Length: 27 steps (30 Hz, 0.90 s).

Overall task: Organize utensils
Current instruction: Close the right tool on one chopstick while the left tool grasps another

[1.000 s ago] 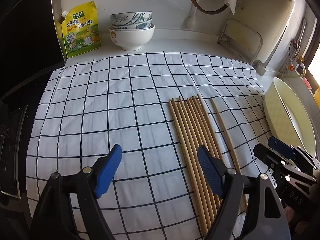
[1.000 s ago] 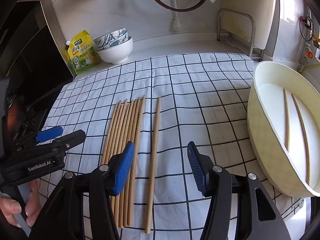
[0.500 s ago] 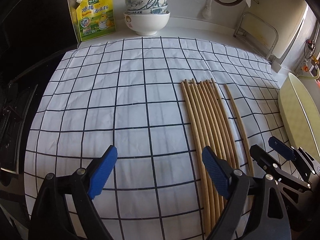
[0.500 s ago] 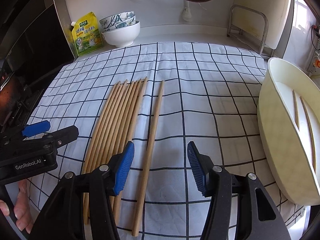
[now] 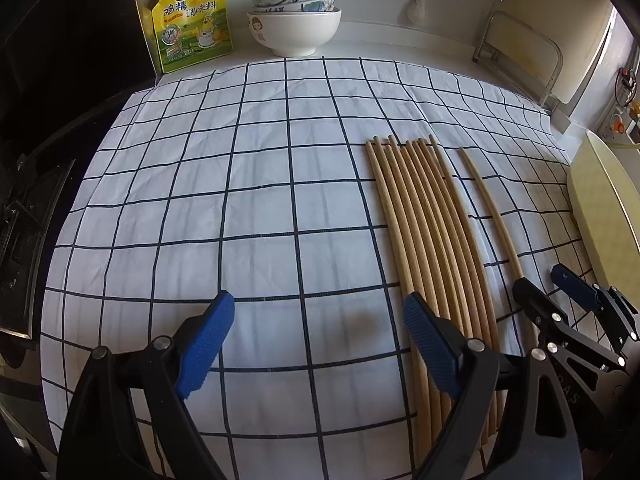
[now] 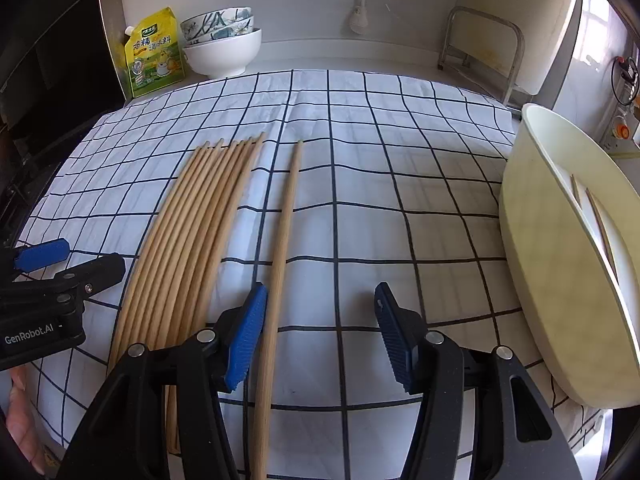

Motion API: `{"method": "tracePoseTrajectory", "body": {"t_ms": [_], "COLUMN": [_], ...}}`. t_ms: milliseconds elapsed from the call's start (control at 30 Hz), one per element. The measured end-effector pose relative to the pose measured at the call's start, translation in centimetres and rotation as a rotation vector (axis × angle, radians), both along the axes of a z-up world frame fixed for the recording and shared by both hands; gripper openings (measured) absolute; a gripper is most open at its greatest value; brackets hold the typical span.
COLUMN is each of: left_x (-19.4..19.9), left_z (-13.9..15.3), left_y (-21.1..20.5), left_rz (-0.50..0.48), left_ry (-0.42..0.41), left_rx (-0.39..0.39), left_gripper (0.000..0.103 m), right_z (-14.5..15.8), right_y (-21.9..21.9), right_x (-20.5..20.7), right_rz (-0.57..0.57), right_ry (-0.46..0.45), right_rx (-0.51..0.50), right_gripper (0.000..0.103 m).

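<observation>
Far left, the left gripper (image 5: 316, 340) hangs with fingers spread wide and empty over bare checked cloth (image 5: 240, 200). Right of it lies the bundle of chopsticks (image 6: 192, 240), long axes running near to far. Next, just apart from the bundle, lies the single chopstick (image 6: 280, 248), also near-to-far; it passes just inside the left pad of the right gripper (image 6: 320, 336), likewise agape and nearer to it. Rightmost sits the cream tub (image 6: 532, 248), two chopsticks already inside.

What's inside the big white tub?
Two wooden chopsticks lie inside the white tub. Its near wall hides most of the bottom, so there may be more.
</observation>
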<state>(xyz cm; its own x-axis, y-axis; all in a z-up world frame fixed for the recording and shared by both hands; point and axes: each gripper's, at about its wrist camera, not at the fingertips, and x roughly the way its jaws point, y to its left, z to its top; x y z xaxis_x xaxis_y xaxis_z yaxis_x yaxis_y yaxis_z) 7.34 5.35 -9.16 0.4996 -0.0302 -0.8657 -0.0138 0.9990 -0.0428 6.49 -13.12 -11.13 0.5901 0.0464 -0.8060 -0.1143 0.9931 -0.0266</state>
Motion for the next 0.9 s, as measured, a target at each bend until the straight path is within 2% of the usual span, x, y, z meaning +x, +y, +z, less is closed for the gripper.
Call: {"method": "tracePoseTrajectory", "body": {"t_ms": [533, 633, 800, 900], "left_x": [-0.5, -0.5, 0.0, 0.2], "left_z": [-0.4, -0.9, -1.0, -1.0], "left_y": [-1.2, -1.0, -0.8, -0.8], "left_rz": [-0.031, -0.034, -0.018, -0.022], "left_ry": [-0.003, 0.023, 0.015, 0.006], "left_rx": [0.052, 0.062, 0.057, 0.043], "left_gripper": [0.087, 0.088, 0.091, 0.083], "right_z": [0.1, 0.0, -0.1, -0.1], "right_y": [-0.9, -0.6, 0.1, 0.7], "right_x": [-0.3, -0.3, -0.3, -0.3], "right_rz": [-0.006, 0.004, 0.015, 0.03], "right_ry": [-0.004, -0.007, -0.018, -0.028], "right_rx": [0.044, 0.034, -0.006, -0.03], "right_gripper": [0.053, 0.053, 0.053, 0.053]}}
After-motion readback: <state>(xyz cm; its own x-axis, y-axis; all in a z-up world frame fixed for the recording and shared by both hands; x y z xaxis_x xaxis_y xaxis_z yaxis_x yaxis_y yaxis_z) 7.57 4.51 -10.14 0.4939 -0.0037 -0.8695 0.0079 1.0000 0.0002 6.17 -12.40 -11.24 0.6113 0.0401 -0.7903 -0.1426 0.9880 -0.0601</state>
